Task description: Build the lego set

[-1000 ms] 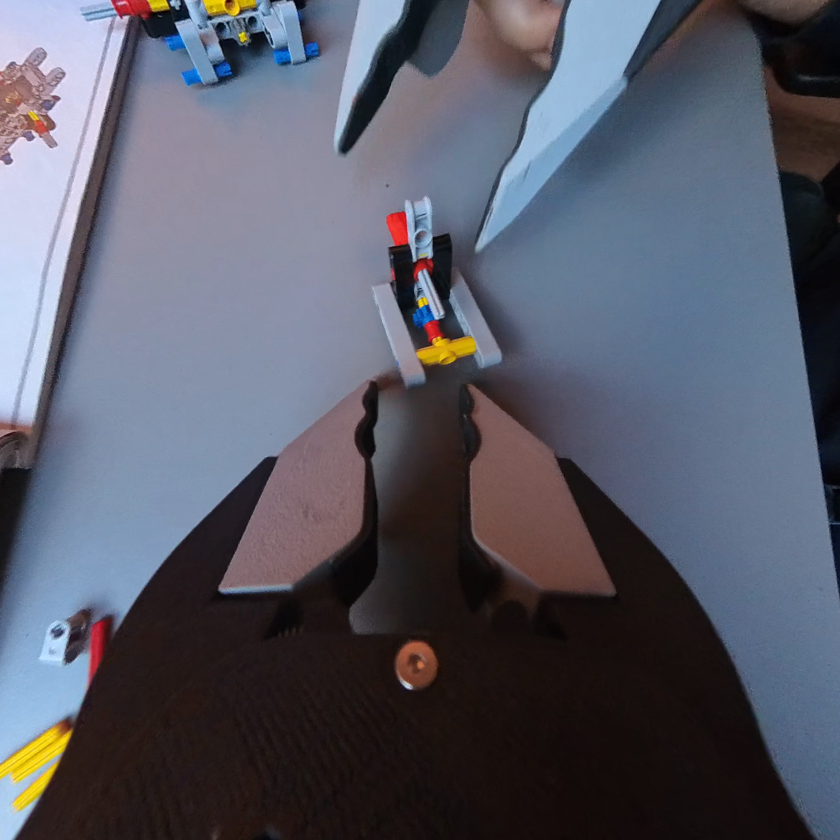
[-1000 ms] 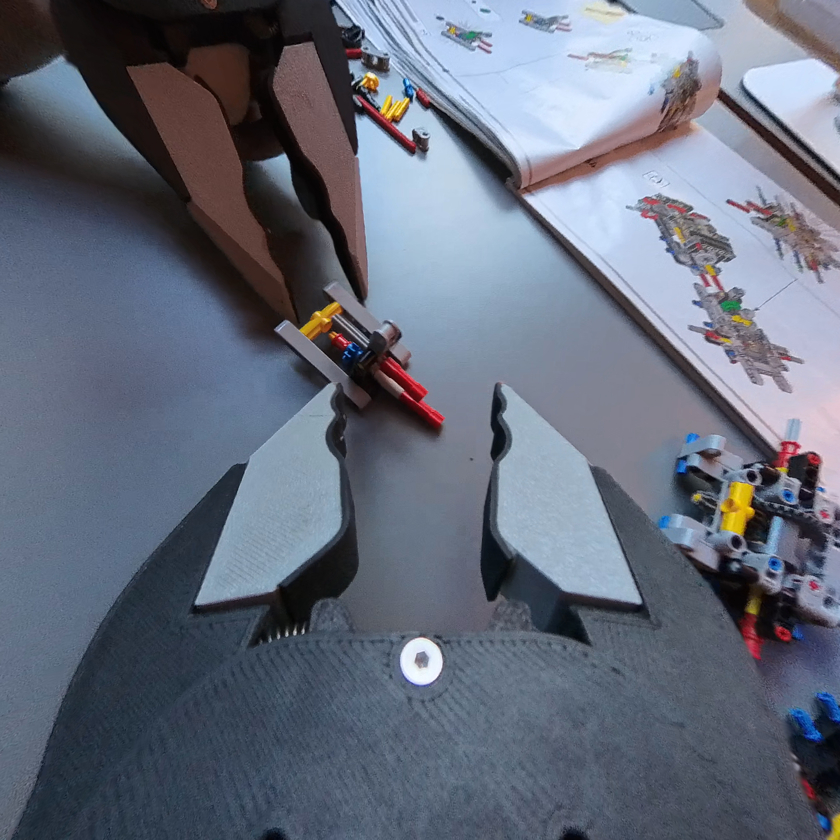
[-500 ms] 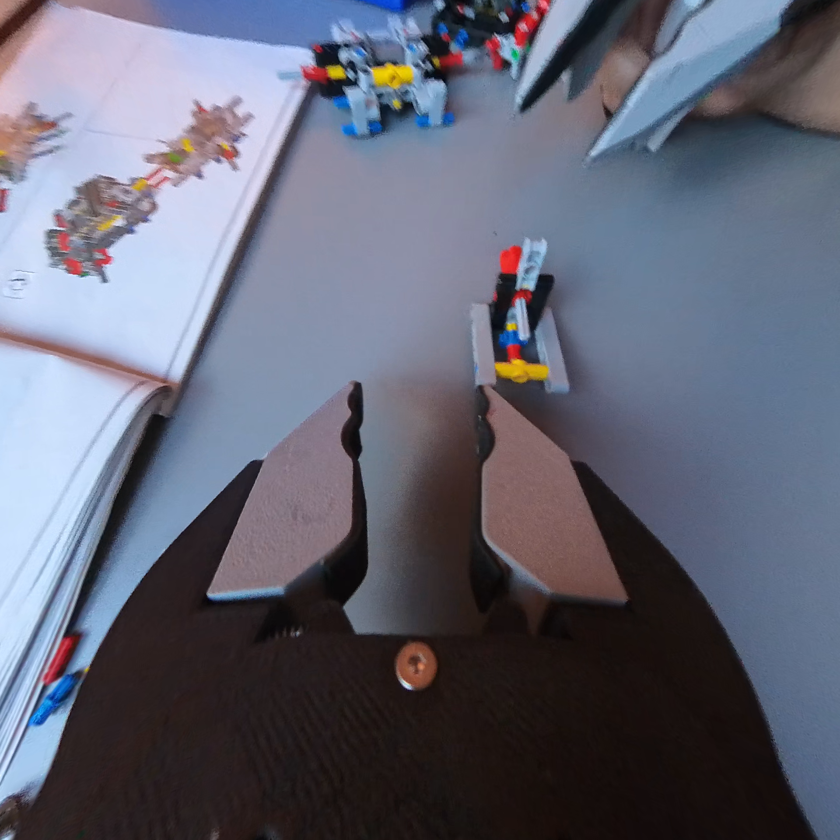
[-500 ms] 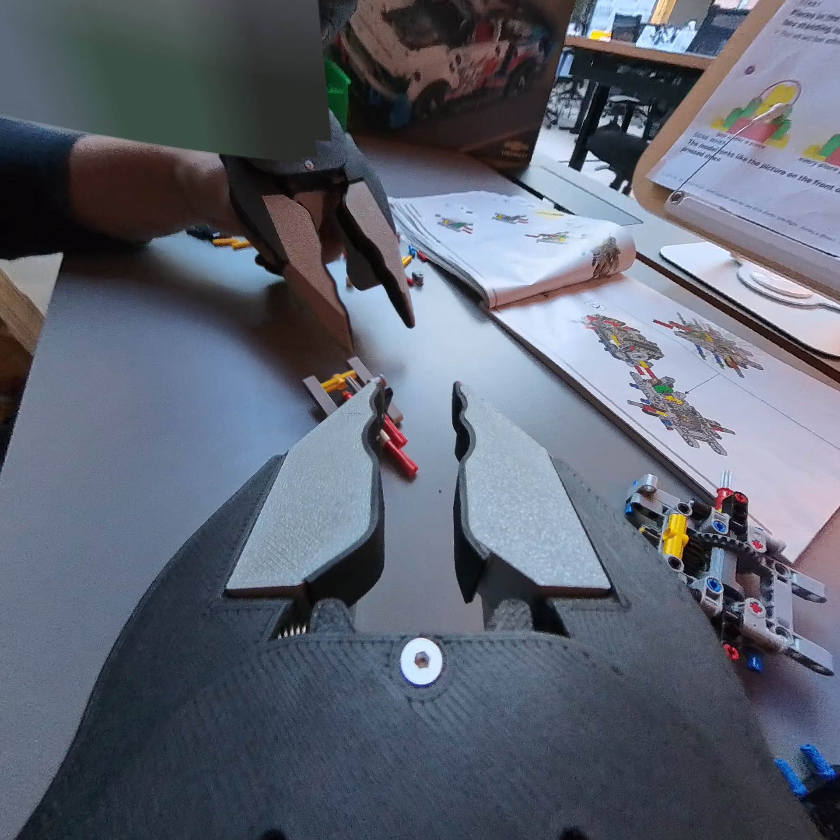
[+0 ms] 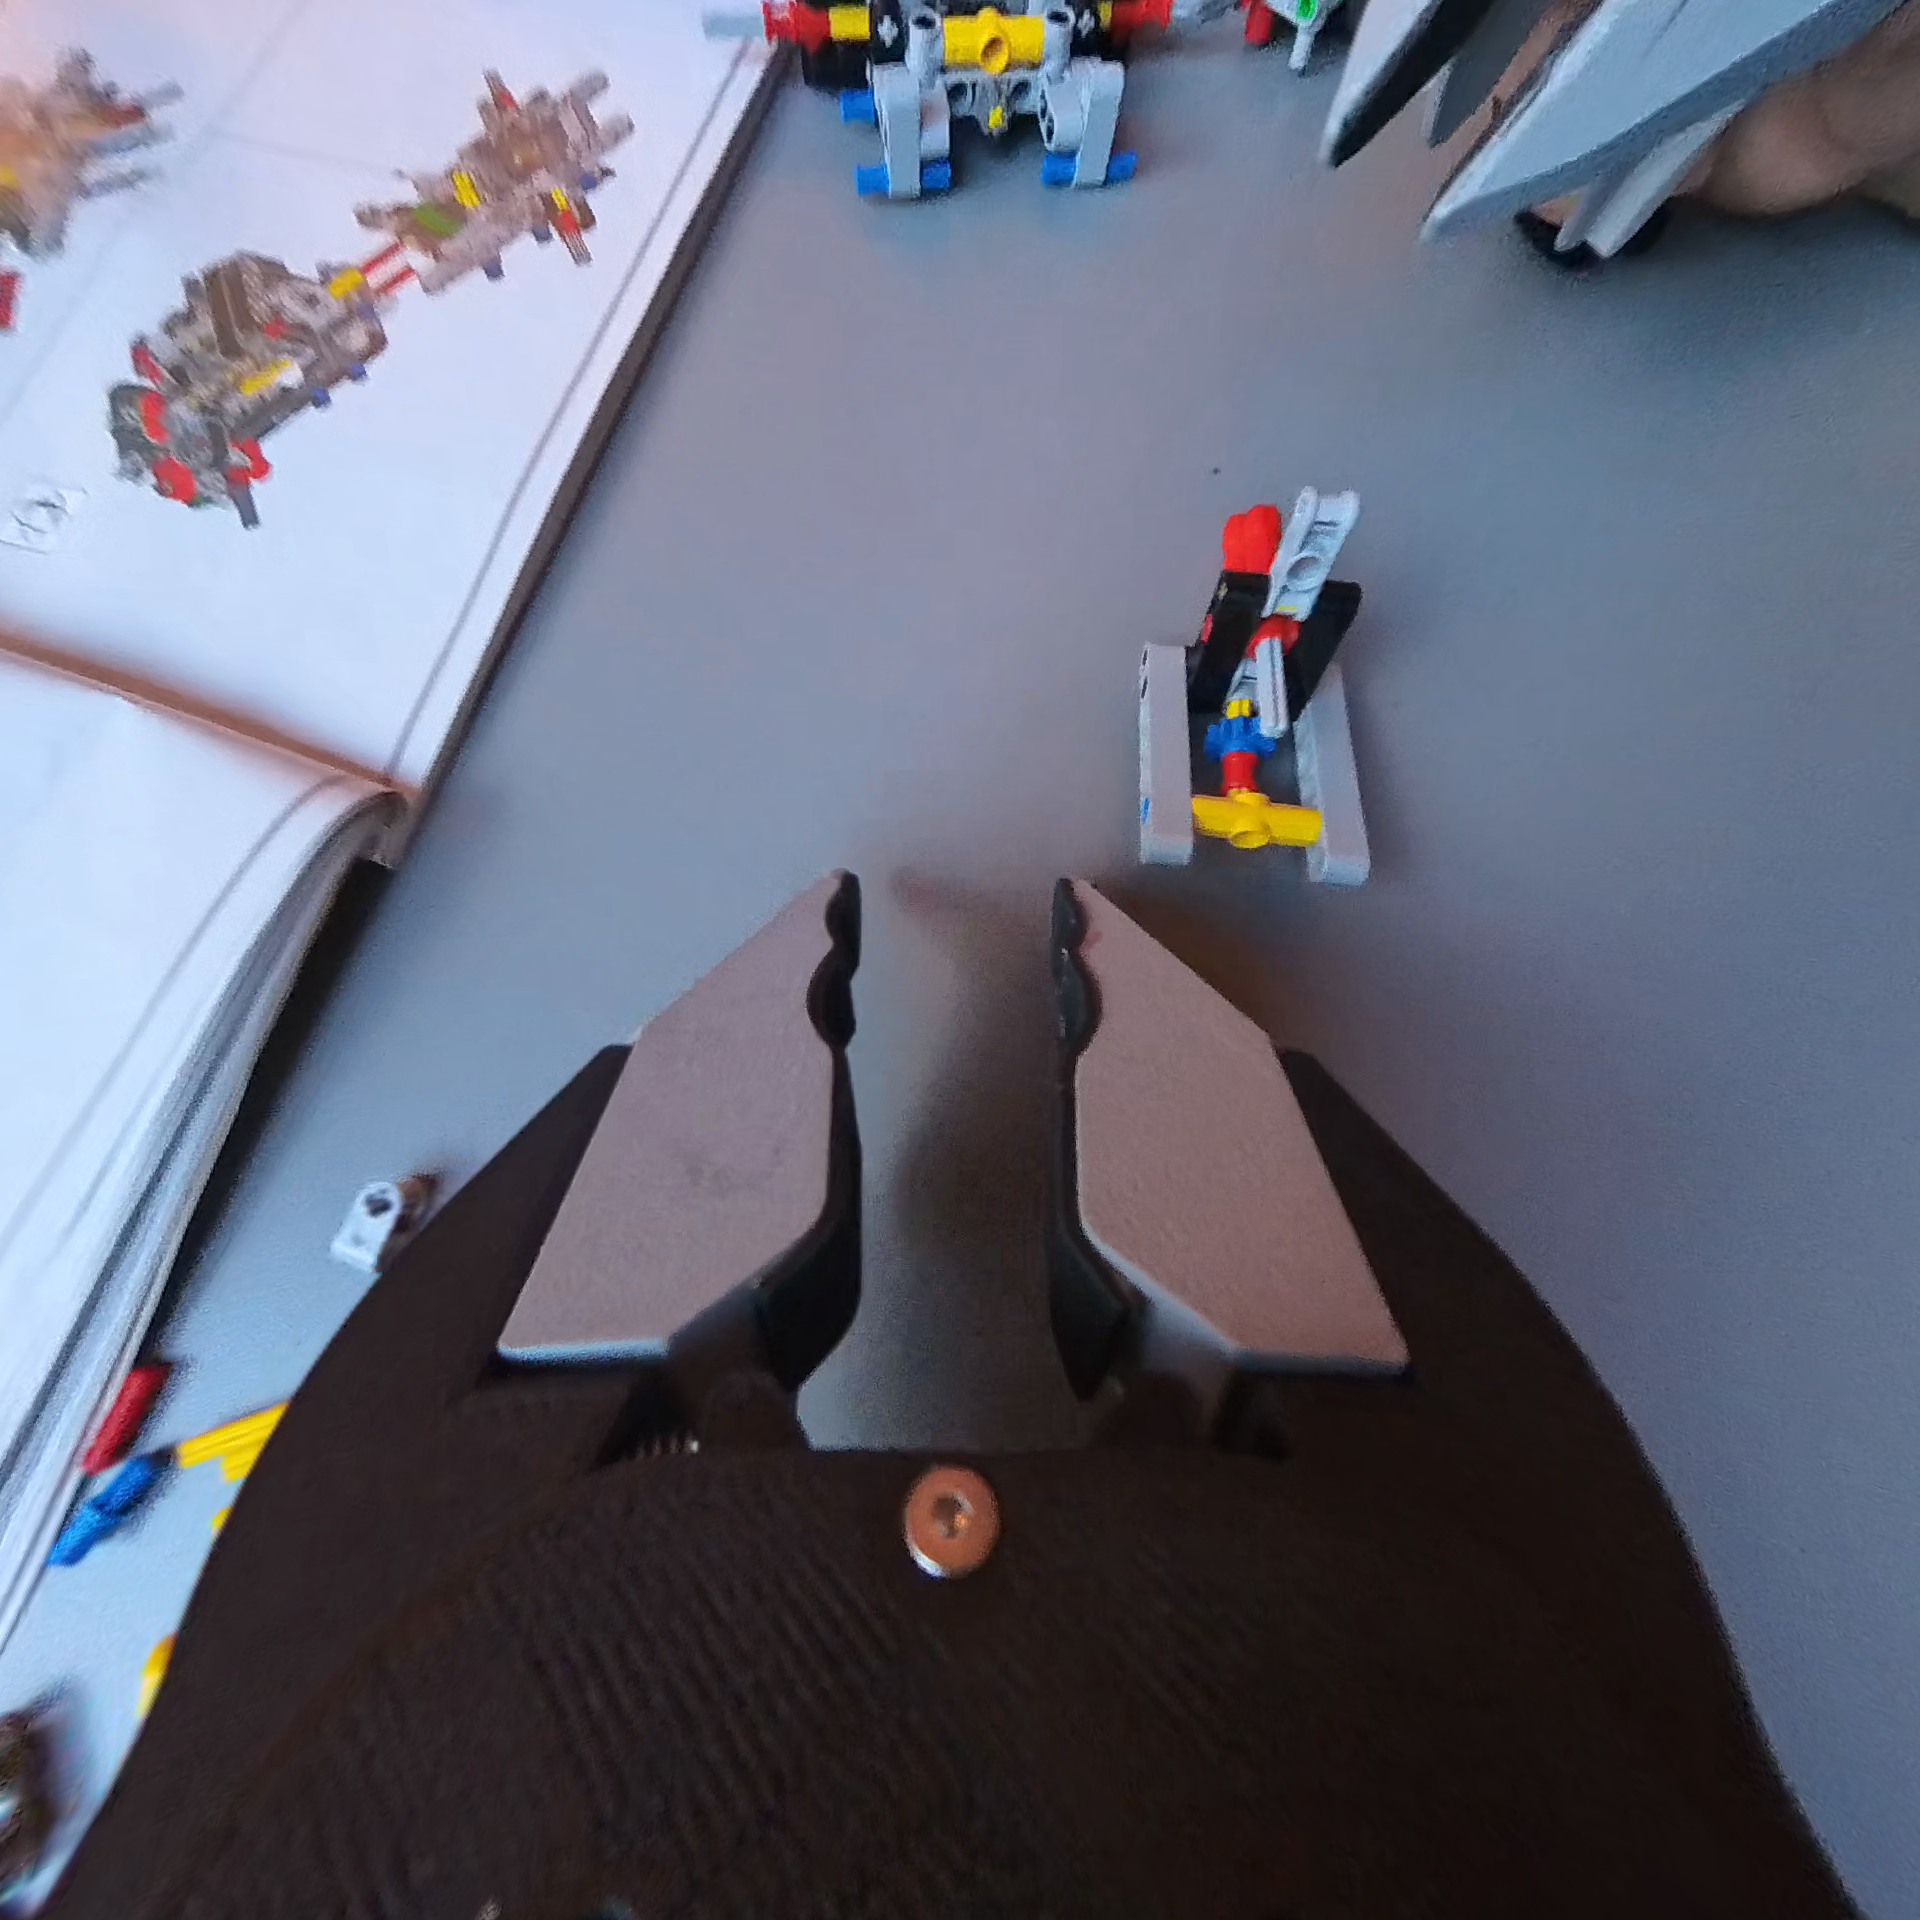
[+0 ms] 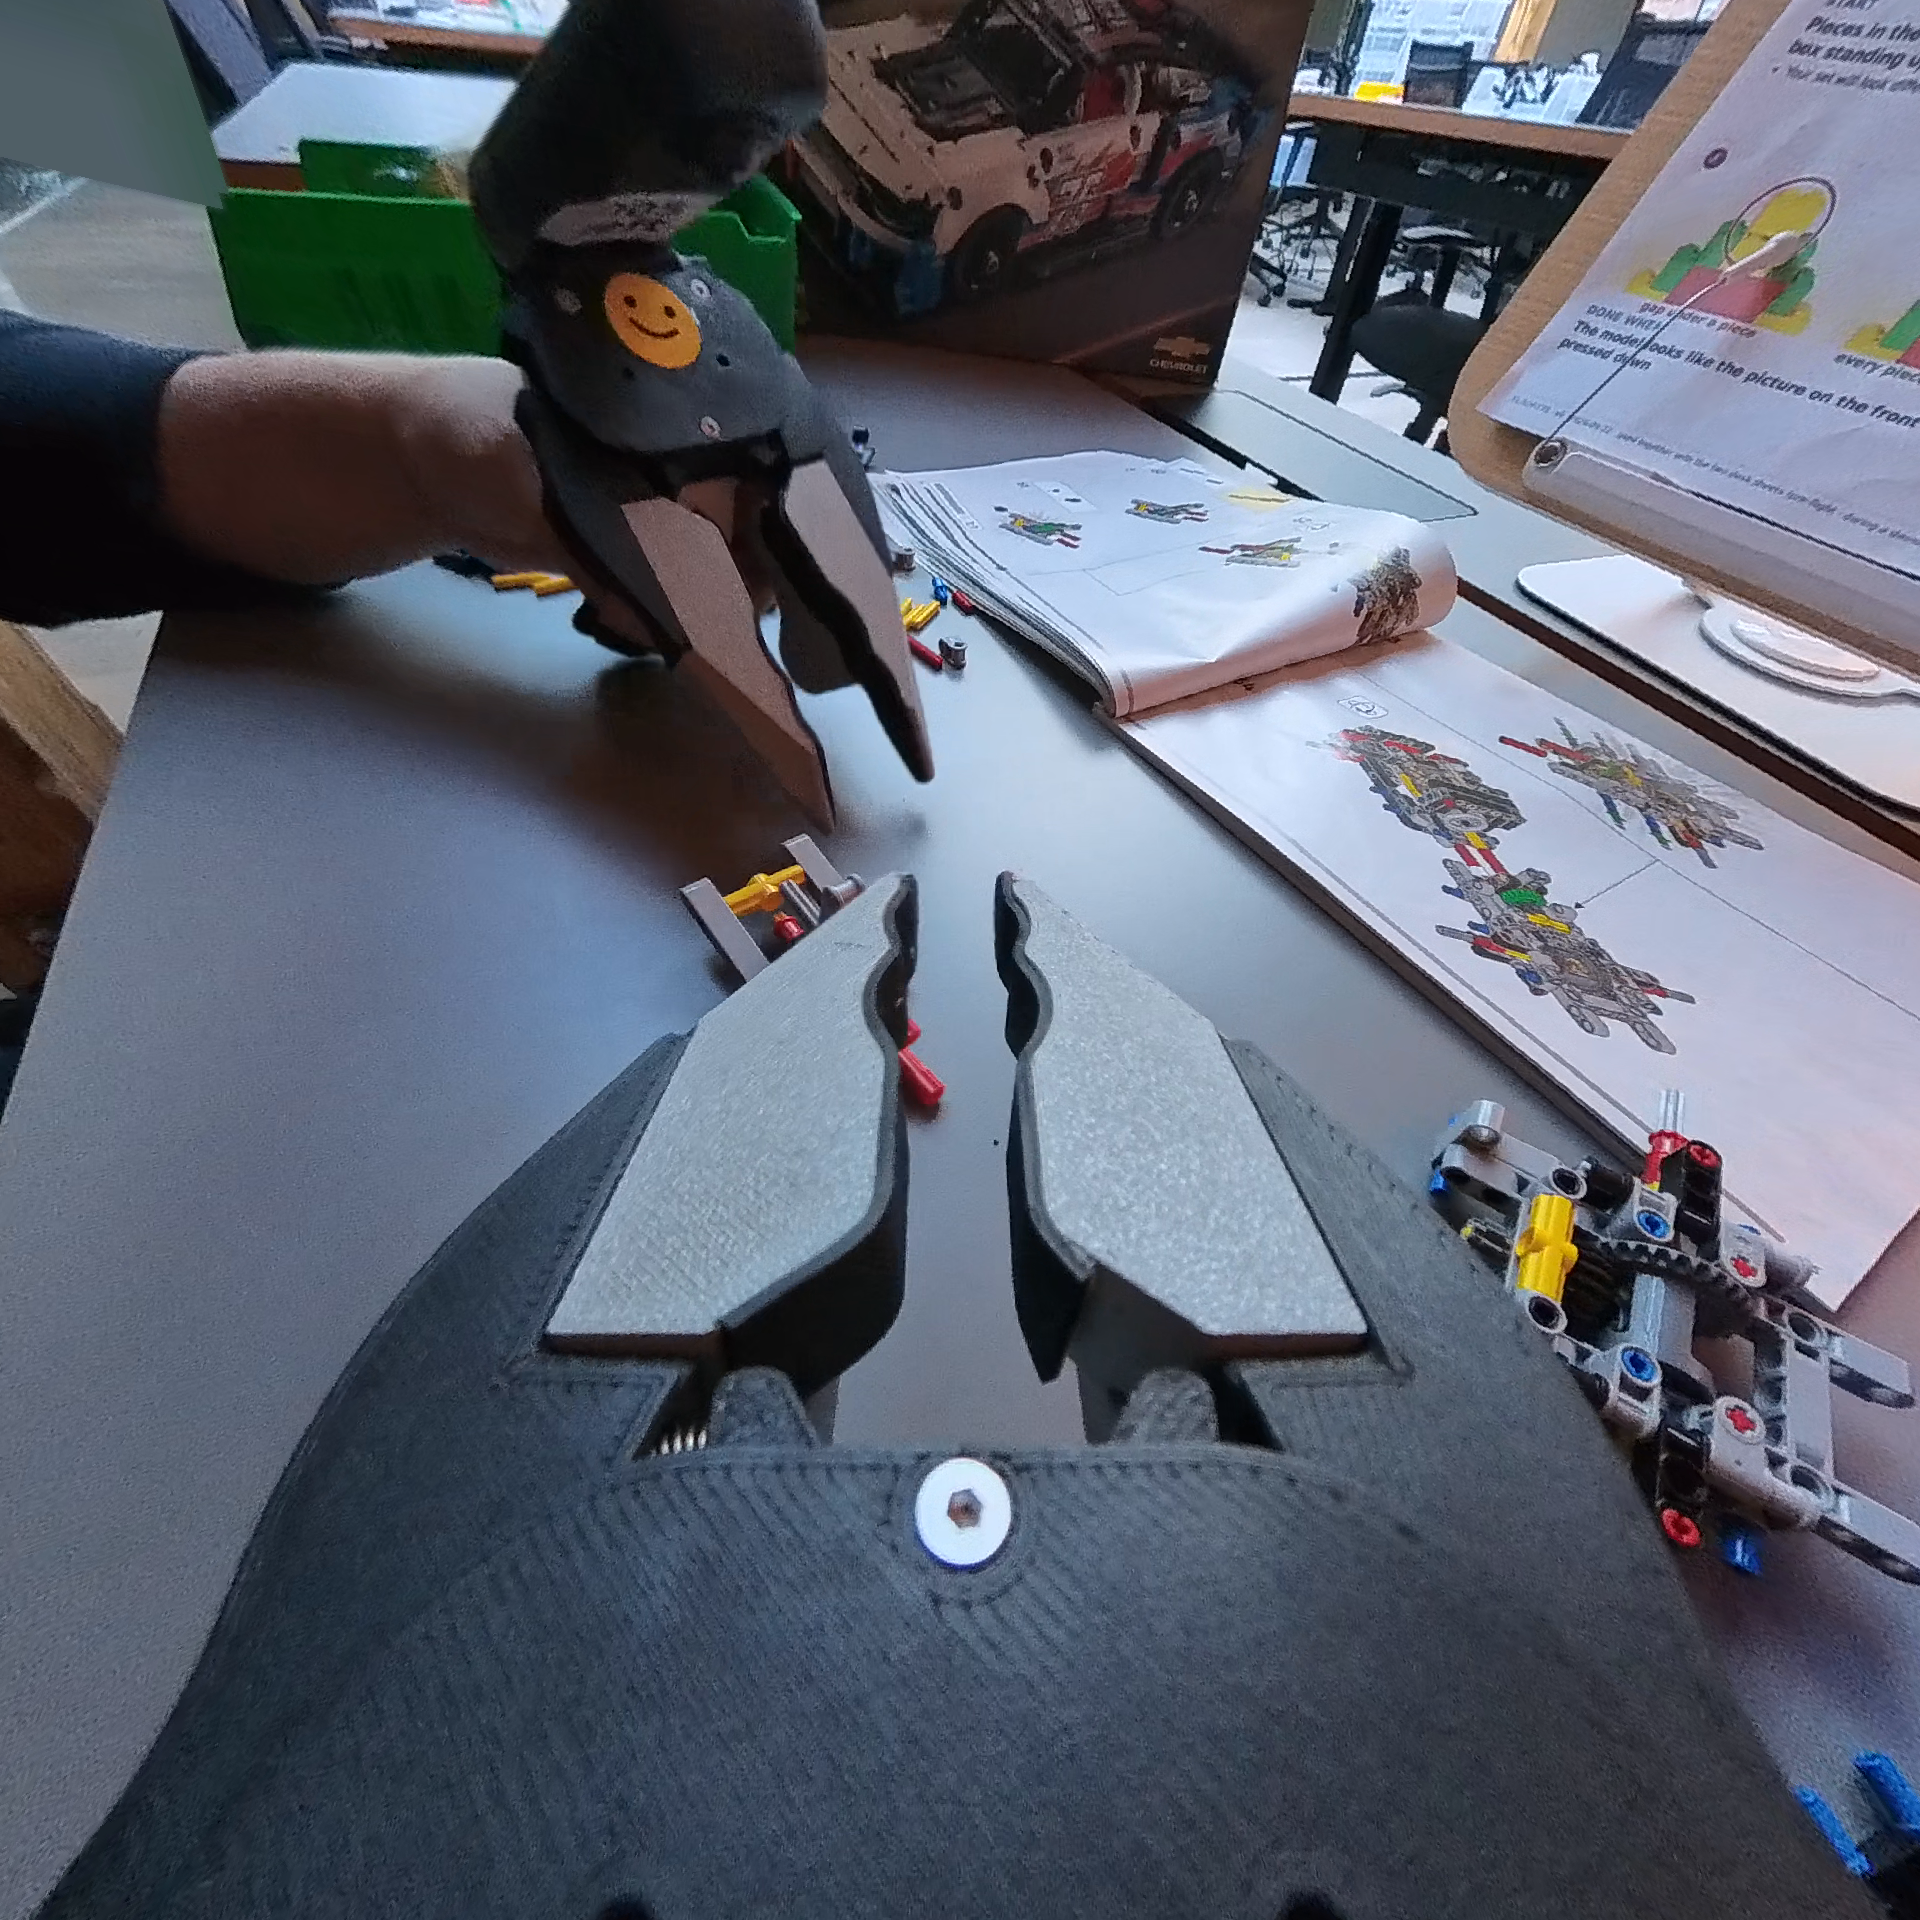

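A small brick assembly (image 5: 1247,707) with two grey beams, a yellow cross piece and a red axle lies on the grey table (image 5: 935,416). My left gripper (image 5: 956,899) is open and empty; the assembly lies just ahead and to the right of its tips. In the right wrist view the assembly (image 6: 769,904) lies partly behind my left finger (image 6: 810,1039). My right gripper (image 6: 956,894) has its jaws close together with a narrow bare gap, holding nothing. The left gripper (image 6: 873,798) hovers above the assembly, held by a hand. The right gripper (image 5: 1382,197) shows at the top right.
A larger grey, black and yellow assembly (image 5: 987,83) sits at the far edge, also at the lower right of the right wrist view (image 6: 1683,1330). An open instruction booklet (image 5: 312,312) lies left. Loose small pieces (image 5: 125,1455) lie near it. A car-picture box (image 6: 1039,156) and green bin (image 6: 343,260) stand behind. About 12 centimeters separates my left fingertips from my right.
Both grippers drew back and rose from the small assembly, which stayed on the table. The right jaws narrowed on air. The left gripper swung left, so the assembly now lies to its right.
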Demonstrator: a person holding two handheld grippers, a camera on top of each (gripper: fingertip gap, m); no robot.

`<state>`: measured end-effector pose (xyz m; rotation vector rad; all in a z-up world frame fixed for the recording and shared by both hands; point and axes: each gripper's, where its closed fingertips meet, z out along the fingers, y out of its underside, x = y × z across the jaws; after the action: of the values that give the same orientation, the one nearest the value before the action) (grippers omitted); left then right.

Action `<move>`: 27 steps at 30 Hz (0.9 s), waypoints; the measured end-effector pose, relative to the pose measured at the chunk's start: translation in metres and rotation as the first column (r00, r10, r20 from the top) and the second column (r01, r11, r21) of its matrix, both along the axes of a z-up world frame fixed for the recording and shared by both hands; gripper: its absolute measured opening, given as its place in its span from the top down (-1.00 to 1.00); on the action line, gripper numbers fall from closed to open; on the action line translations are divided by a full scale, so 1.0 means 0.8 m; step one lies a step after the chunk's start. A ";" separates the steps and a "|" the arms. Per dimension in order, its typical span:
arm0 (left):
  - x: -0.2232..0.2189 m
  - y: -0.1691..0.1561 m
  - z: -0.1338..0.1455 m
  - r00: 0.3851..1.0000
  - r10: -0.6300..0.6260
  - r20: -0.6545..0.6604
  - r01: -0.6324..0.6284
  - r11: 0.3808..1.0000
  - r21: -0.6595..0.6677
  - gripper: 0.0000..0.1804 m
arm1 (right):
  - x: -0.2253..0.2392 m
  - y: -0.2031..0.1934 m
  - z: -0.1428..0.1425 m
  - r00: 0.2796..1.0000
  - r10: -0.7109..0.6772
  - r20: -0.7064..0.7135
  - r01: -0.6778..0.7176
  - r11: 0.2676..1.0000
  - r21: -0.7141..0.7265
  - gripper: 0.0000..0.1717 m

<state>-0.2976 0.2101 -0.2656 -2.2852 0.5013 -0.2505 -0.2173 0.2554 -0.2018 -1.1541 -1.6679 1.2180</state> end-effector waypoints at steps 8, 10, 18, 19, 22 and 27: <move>0.010 -0.002 -0.006 0.999 -0.038 -0.012 0.038 0.999 -0.006 0.69 | -0.002 0.000 -0.003 1.000 0.006 0.016 -0.006 1.000 0.005 1.00; 0.009 -0.001 -0.008 0.999 -0.035 -0.015 0.035 0.999 -0.008 0.69 | -0.002 -0.001 -0.003 1.000 0.006 0.014 -0.006 1.000 0.009 1.00; 0.009 0.000 -0.007 0.999 -0.033 -0.007 0.033 0.999 -0.006 0.72 | -0.004 0.000 -0.007 0.999 0.000 0.035 0.000 1.000 0.012 1.00; 0.010 -0.001 -0.007 0.999 -0.034 -0.008 0.034 0.999 -0.006 0.72 | -0.004 0.000 -0.007 0.999 0.000 0.037 -0.001 1.000 0.011 1.00; 0.010 -0.001 -0.008 0.999 -0.038 -0.012 0.037 0.999 -0.009 0.72 | -0.005 0.000 -0.008 0.999 0.001 0.040 -0.001 1.000 0.009 1.00; 0.013 -0.002 -0.008 0.999 -0.045 -0.018 0.045 0.999 -0.008 0.72 | -0.005 0.001 -0.008 0.999 0.002 0.046 -0.002 1.000 0.004 1.00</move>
<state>-0.2873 0.2086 -0.2722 -2.2874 0.5632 -0.2543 -0.2214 0.2559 -0.2085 -1.1872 -1.7050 1.1970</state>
